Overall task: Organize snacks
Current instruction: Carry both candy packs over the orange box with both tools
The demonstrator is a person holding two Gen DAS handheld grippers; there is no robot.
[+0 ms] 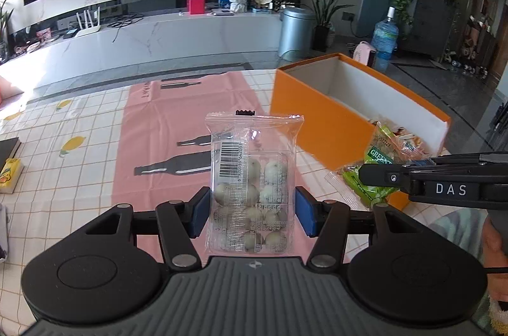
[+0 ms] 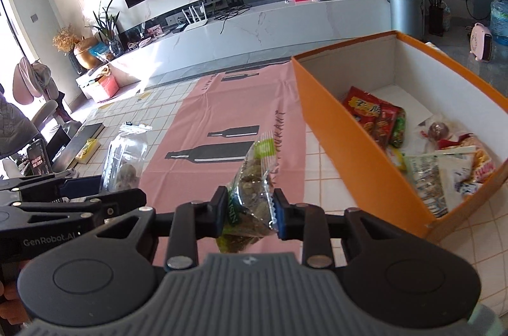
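Only the right view is showing snacks [image 2: 444,158] lying inside the orange box [image 2: 336,126], while beside it the left gripper [image 1: 253,210] is clamping a clear pack of pale balls [image 1: 252,180] and the right gripper [image 2: 250,214] is pinching a green packet [image 2: 250,193].

Orange box [image 2: 336,142] open at the top, its far half bare, snack packets [image 2: 438,158] piled at its near end; pink cloth [image 2: 222,114] beside it lies bare

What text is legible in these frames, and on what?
"DAS": right claw, on its side.
"GenRobot.AI": left claw's body.
"GREEN…", cut off: green snack bag.
Clear egg pack: barcode digits and print too small to read.
Pink cloth: lettering too blurred to read.
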